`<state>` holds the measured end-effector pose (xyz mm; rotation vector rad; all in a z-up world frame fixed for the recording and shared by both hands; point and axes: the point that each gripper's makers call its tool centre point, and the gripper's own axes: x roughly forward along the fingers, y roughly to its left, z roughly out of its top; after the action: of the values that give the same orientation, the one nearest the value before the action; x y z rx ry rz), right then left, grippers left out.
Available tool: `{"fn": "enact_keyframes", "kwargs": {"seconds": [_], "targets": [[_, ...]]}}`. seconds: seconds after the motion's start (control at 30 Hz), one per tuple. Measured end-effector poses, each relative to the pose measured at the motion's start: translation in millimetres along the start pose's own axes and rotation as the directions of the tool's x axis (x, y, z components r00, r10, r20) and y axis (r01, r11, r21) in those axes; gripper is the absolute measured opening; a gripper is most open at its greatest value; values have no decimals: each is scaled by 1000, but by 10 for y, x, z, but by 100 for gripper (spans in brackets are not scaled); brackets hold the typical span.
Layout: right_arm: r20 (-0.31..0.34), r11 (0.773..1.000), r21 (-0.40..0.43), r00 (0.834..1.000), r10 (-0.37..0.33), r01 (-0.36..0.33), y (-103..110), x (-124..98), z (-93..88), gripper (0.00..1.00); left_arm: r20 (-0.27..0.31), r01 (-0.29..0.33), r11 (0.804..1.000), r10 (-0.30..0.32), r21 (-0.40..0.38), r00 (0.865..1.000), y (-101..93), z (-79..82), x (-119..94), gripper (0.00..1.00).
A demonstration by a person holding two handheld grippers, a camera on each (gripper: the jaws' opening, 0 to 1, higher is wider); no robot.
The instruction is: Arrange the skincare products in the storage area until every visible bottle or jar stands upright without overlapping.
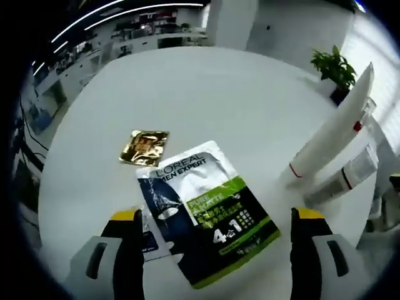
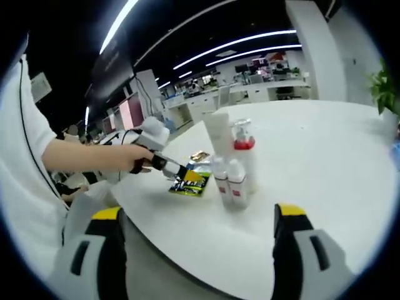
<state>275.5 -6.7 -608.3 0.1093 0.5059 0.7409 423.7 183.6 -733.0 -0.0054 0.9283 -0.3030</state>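
Left gripper [image 1: 215,219], jaws spread wide, hovers over a flat dark-and-green L'Oréal sachet [image 1: 203,212] on the round white table [image 1: 206,94]; white upright bottles [image 1: 331,134] stand at two o'clock. Right gripper [image 2: 197,215] hangs open, facing the same cluster.

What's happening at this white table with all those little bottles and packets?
A person holds a gripper in each hand. The left gripper, jaws open, hovers over a flat face-mask sachet beside a gold packet. The right gripper hangs open, off the round white table. A cluster of bottles stands upright; a white tube rises nearby.
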Motion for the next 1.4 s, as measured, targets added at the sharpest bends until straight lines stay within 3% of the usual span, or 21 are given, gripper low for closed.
{"fn": "enact_keyframes", "kwargs": {"seconds": [0.2, 0.47, 0.63, 0.7, 0.77, 0.97, 1.17, 1.27, 1.4], "targets": [[-7, 1000, -12, 1000, 6, -6, 14, -35, -8, 99, -19, -150, 988, 150, -36, 989, 98, -53, 102, 97], [-15, 1000, -27, 1000, 5, -6, 19, -102, 10, 99, -25, -202, 979, 202, -18, 979, 38, -124, 251, 97], [-18, 1000, -28, 1000, -4, 3, -24, -140, 6, 99, 3, -189, 981, 189, -41, 982, 54, -99, 197, 97], [-20, 1000, -27, 1000, -5, 4, -36, -139, 2, 99, 27, -192, 981, 193, -43, 981, 62, -78, 170, 92], [-18, 1000, -28, 1000, -5, 4, -37, -135, 13, 99, 59, -194, 980, 196, -51, 979, 83, -39, 122, 78], [-15, 1000, -25, 1000, -3, 3, -37, -113, 17, 99, 76, -194, 980, 197, -40, 978, 137, -9, 83, 66], [-16, 1000, -20, 1000, -7, 7, -32, -125, 1, 99, 81, -203, 978, 207, -50, 975, 173, -7, 81, 61], [-14, 1000, -15, 1000, -13, 13, -36, -146, -4, 99, 97, -202, 978, 205, -47, 974, 195, -5, 64, 50], [-12, 1000, -12, 1000, -19, 19, -39, -161, -7, 99, 97, -193, 980, 196, -43, 976, 226, -15, 39, 43]]}}
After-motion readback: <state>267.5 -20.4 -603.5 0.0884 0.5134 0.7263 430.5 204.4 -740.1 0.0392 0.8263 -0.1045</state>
